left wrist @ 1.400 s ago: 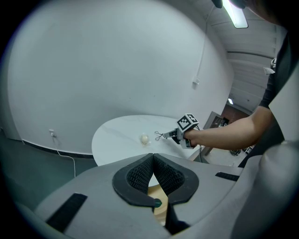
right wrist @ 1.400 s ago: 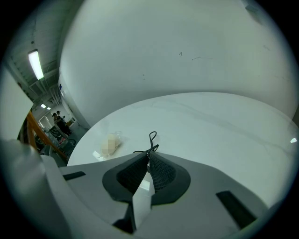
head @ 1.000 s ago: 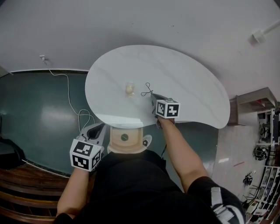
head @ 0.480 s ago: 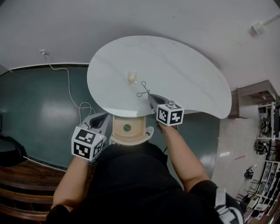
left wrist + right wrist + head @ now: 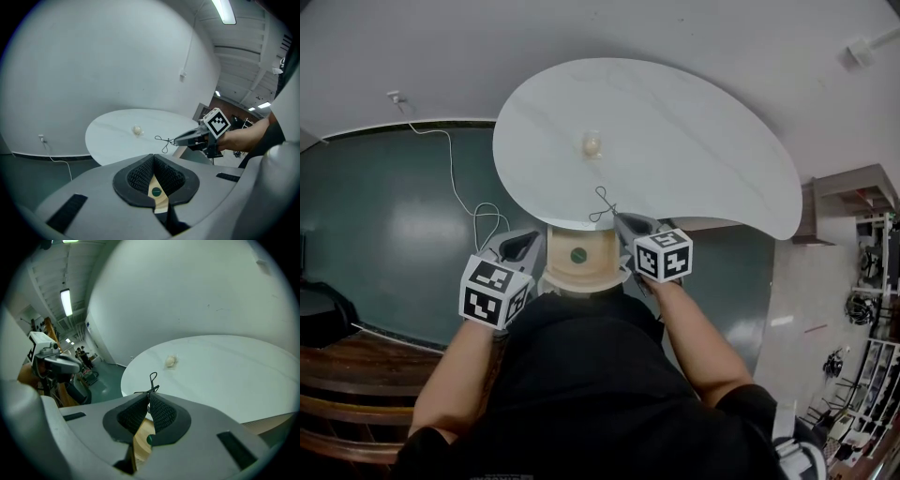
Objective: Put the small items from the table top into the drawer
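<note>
In the head view, the right claw [image 5: 619,221] is closed on a thin black wire loop [image 5: 601,203], pinched only by its tail, just inside the near rim of the counter [image 5: 703,141] and above the open drawer [image 5: 562,276]. A slip here would likely drop it to the floor, not in beside the green piece [image 5: 577,254]. The left claw [image 5: 523,247] sits close by the drawer's left side with the person's body right behind, so room is tight. A pale small item [image 5: 592,143] waits mid-counter. The left gripper view shows that claw's pads meeting on nothing, with the loop dangling near the counter edge. The right gripper view shows the loop poking beyond the tips, where I'd expect it could snag on the rim.
</note>
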Demonstrator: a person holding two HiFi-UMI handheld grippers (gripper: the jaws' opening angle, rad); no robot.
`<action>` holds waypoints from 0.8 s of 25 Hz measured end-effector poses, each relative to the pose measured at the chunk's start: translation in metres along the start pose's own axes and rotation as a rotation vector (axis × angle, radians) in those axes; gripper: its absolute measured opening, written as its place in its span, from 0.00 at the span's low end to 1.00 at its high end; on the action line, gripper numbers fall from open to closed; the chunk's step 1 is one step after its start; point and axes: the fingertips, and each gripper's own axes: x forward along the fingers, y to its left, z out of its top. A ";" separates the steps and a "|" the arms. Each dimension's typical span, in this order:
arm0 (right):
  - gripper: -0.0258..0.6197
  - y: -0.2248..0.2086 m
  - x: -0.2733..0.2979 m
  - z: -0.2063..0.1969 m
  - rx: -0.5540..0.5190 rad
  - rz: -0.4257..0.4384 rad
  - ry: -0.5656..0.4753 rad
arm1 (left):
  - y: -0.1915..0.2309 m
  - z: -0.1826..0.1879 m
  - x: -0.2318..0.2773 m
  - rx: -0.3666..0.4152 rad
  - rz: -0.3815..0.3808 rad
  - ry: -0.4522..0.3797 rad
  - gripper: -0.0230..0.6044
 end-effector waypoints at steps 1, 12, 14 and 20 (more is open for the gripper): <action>0.07 0.004 0.000 -0.008 -0.013 0.009 0.020 | 0.000 -0.001 0.000 -0.004 0.001 0.000 0.06; 0.07 0.060 0.020 -0.088 -0.190 0.126 0.234 | 0.006 -0.020 -0.005 -0.039 0.010 -0.002 0.06; 0.07 0.062 0.027 -0.102 -0.225 0.134 0.271 | 0.006 -0.022 -0.006 -0.046 0.016 -0.004 0.06; 0.07 0.061 0.062 -0.134 -0.343 0.142 0.366 | 0.006 -0.030 -0.011 -0.067 0.034 0.001 0.06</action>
